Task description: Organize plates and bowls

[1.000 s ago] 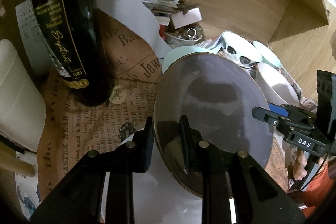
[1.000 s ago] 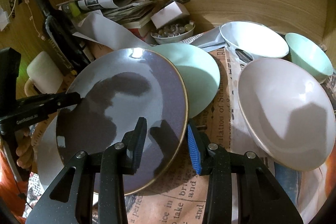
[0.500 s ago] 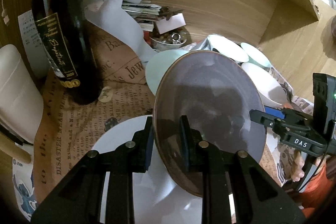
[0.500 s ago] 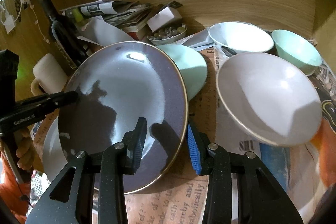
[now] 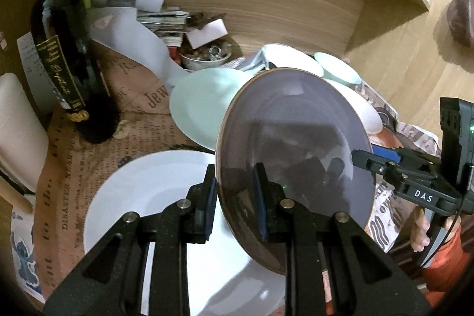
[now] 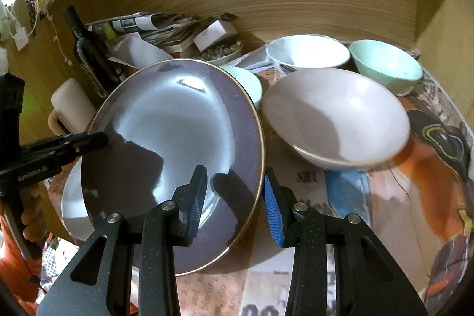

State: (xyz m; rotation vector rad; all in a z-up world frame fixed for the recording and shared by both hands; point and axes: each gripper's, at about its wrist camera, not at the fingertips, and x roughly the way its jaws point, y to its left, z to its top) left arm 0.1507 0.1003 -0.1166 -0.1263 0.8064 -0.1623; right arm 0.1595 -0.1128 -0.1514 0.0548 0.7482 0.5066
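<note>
Three plates and three bowls show. Both grippers, left gripper and right gripper, clamp opposite rims of the tilted purple plate, now lifted clear above the white plate, which was mostly covered a second ago. The mint plate, wine bottle and pale bowl crowd around.

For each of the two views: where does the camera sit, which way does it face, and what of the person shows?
Left wrist: on the left gripper, looking down along its fingers at the purple plate clamped by its rim; the right gripper and a hand show.
Right wrist: on the right gripper, clamping the plate's opposite rim; the left gripper shows.
Shared: the plate, white plate, wine bottle.
</note>
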